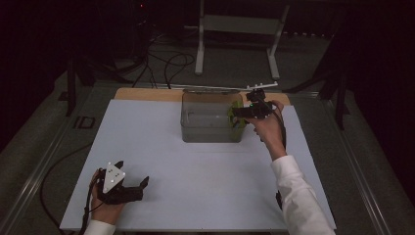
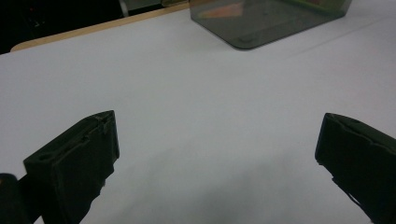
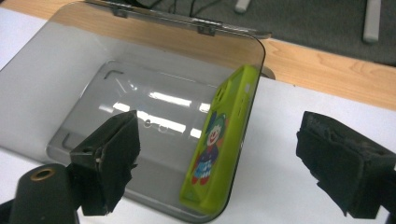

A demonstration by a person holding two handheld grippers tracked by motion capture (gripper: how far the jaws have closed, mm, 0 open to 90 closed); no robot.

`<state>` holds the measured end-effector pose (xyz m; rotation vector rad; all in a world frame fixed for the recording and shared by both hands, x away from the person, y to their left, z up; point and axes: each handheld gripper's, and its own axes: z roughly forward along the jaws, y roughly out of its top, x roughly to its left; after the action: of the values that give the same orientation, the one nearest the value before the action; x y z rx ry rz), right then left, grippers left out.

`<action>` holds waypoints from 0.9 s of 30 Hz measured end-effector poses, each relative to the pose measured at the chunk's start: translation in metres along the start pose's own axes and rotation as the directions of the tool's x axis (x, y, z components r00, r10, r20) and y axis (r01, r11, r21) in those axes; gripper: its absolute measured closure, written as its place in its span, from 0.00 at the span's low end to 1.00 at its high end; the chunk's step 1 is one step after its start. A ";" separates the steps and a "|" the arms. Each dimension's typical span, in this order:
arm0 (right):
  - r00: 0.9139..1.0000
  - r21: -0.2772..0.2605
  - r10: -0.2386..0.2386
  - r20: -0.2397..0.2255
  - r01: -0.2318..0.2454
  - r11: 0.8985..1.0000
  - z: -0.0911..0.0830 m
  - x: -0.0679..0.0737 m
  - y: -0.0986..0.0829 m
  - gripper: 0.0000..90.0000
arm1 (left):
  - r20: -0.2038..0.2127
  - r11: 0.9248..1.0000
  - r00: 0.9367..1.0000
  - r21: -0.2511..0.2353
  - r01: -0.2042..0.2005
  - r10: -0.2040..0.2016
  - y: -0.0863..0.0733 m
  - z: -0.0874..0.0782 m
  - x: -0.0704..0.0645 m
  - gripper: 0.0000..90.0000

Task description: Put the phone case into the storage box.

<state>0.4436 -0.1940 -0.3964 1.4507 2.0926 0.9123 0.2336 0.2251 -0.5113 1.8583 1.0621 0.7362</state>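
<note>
A clear grey plastic box [image 1: 211, 117] stands open-topped at the back middle of the white table. Inside it a lime-green flat item with a clown picture [image 3: 218, 140] leans upright against the right wall [image 1: 237, 116]. My right gripper [image 1: 235, 112] hovers over the box's right edge, open, with the green item below and between its jaws [image 3: 219, 163]. My left gripper [image 1: 133, 182] rests open near the table's front left, holding nothing; its jaws [image 2: 217, 158] frame bare white table, with the box [image 2: 266, 18] far ahead.
The white table top [image 1: 195, 176] lies on a wooden board [image 1: 147, 94] that shows along the back edge. The box's hinged lid [image 3: 187, 23] stands open at its far side. Behind the table are a metal stand [image 1: 235, 29] and cables on the floor.
</note>
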 end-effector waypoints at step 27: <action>0.980 -0.245 -0.189 -0.066 0.168 0.955 -0.055 0.004 -0.109 0.10 | 0.009 0.999 1.000 -0.030 0.018 -0.018 0.001 -0.002 0.001 0.00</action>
<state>0.3353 -0.2310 -0.4373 1.0986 2.0538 1.1290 0.2329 0.2270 -0.5094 1.8229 1.0553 0.7290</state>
